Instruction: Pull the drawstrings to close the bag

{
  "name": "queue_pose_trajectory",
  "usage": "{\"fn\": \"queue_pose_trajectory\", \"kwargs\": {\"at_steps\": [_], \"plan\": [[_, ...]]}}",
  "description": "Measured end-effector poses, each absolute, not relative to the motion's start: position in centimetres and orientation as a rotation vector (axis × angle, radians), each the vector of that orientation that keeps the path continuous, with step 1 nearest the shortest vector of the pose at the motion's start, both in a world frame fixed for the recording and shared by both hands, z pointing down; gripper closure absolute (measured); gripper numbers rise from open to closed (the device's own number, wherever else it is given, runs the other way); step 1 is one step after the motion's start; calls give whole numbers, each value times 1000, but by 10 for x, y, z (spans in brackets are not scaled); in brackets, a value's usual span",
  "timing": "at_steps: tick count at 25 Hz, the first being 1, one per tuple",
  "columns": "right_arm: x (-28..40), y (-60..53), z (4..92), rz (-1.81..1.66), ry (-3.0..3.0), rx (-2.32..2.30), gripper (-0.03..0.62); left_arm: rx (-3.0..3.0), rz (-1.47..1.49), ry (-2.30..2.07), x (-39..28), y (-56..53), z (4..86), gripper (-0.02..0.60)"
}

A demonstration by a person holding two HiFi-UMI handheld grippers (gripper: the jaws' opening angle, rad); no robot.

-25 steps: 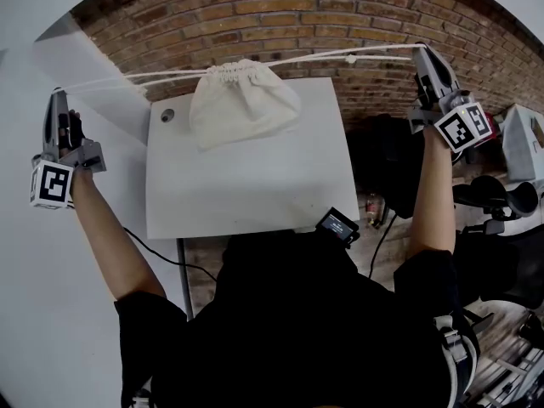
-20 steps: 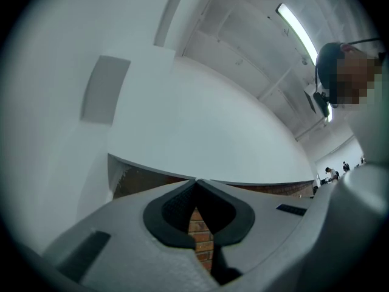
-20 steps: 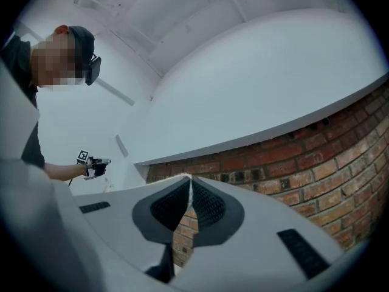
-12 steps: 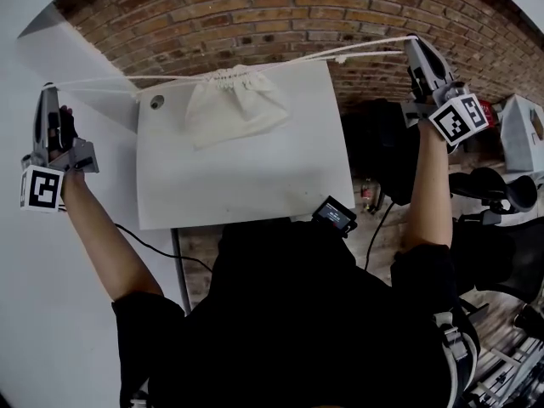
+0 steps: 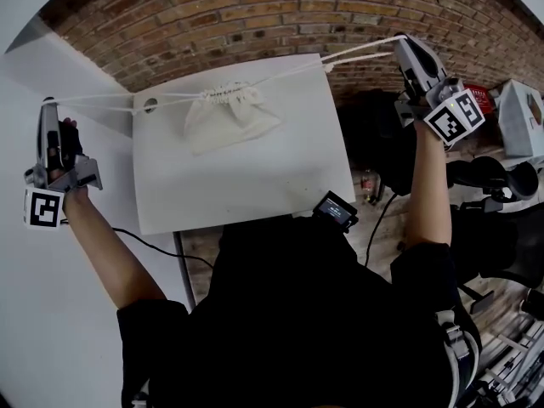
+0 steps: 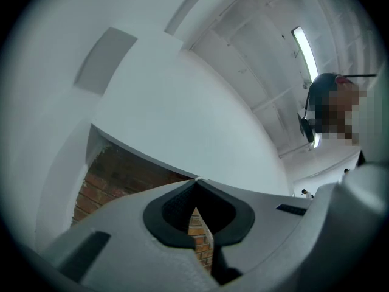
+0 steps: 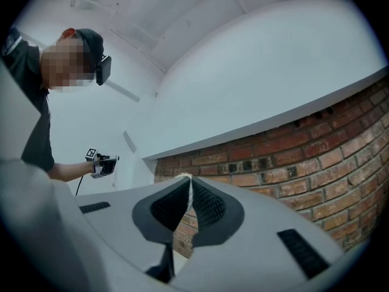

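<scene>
A cream cloth bag (image 5: 228,116) lies on the white table (image 5: 246,181) near its far edge, its mouth (image 5: 223,93) gathered tight. One white drawstring (image 5: 98,100) runs left to my left gripper (image 5: 48,104), held out past the table's left side. The other drawstring (image 5: 348,53) runs right to my right gripper (image 5: 400,41), beyond the table's right corner. Both cords are stretched taut. In the left gripper view the jaws are shut with a sliver of cord (image 6: 197,179) at their tip. A cord end (image 7: 183,176) also shows between the shut jaws in the right gripper view.
A brick wall (image 5: 255,15) stands behind the table. The table has a round cable hole (image 5: 150,104) at its far left and a black device (image 5: 337,212) at its near edge. Chairs and boxes (image 5: 501,177) crowd the floor on the right. A white wall (image 5: 34,313) fills the left.
The bag has sunk from hanging on the cords and now lies flatter on the table. Both grippers have come down a little, still holding the cords taut.
</scene>
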State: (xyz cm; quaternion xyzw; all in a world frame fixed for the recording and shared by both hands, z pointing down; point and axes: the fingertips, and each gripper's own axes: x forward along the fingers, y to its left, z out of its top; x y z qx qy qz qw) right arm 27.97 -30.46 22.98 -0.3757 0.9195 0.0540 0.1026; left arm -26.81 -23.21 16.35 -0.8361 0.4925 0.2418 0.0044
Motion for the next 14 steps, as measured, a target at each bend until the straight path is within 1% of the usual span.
{"fn": "queue_pose_trajectory", "kwargs": {"at_steps": [14], "plan": [[262, -292, 233, 116, 2692, -1006, 588, -2749, 804, 1395, -260, -208, 164, 565]]}}
